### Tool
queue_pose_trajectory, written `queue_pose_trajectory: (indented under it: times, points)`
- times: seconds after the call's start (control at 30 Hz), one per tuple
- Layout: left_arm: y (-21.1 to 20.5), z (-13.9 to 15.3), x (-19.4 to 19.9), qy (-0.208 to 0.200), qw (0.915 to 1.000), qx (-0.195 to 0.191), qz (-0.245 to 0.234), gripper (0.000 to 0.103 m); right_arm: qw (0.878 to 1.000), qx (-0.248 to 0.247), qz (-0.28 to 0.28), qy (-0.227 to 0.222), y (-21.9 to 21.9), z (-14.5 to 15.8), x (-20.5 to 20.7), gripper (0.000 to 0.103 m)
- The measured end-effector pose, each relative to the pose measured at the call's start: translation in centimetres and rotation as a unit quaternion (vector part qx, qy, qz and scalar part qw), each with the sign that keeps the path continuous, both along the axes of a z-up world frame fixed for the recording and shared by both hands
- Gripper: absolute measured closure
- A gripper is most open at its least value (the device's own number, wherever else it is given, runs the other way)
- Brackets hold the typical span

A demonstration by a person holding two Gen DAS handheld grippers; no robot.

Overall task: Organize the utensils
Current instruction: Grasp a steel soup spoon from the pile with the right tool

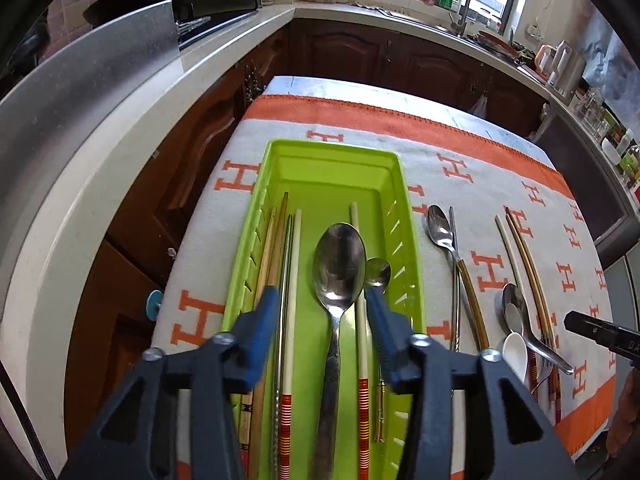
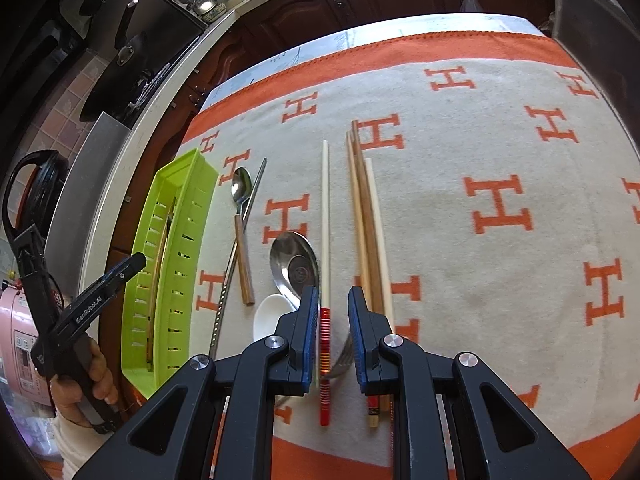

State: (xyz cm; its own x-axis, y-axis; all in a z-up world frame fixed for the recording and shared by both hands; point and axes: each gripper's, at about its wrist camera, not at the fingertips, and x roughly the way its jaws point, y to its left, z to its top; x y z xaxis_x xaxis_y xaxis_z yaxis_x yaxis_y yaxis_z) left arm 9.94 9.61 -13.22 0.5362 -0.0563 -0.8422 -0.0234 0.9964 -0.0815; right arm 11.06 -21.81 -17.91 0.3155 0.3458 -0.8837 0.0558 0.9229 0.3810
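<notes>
In the left wrist view a green tray (image 1: 332,148) holds several chopsticks (image 1: 294,280), a large steel spoon (image 1: 339,264) and a small spoon (image 1: 378,272). My left gripper (image 1: 320,294) is open just above the tray and straddles the large spoon without touching it. My right gripper (image 2: 333,292) hovers over the cloth with its jaws narrowly apart. A white chopstick with a red-striped end (image 2: 325,220) lies in that gap, and cloth shows beside it. Wooden chopsticks (image 2: 364,220), a steel spoon (image 2: 296,268), a white ceramic spoon (image 2: 272,316) and a wood-handled spoon (image 2: 242,192) lie around it.
An orange-and-cream H-patterned cloth (image 2: 500,152) covers the table. The tray (image 2: 168,260) sits along its left edge, with dark cabinets (image 1: 192,168) and a pale counter (image 1: 120,128) beyond. A hand (image 2: 92,372) holds the left gripper (image 2: 134,262). The right gripper (image 1: 572,322) enters at the right edge.
</notes>
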Motion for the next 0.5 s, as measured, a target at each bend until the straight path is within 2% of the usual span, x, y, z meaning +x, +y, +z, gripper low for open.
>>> queue_pose_trajectory:
  times: [0.17,0.3,0.5]
  points:
    - [0.1,0.4,-1.4,-0.011,0.9996,-0.014,0.02,0.043,1.0,-0.003,0.013,0.02,1.7,-1.3,1.6,0.087]
    - [1.1,0.3,-3.3,-0.016,0.9983,-0.04,0.038,0.038,0.999,-0.014,0.025,0.035,3.0,-2.6,2.2,0.087]
    - [1.8,-0.4,-4.9,-0.012,0.9978,-0.05,0.042,0.038,0.997,-0.044,0.048,0.032,5.1,-3.4,2.2,0.087]
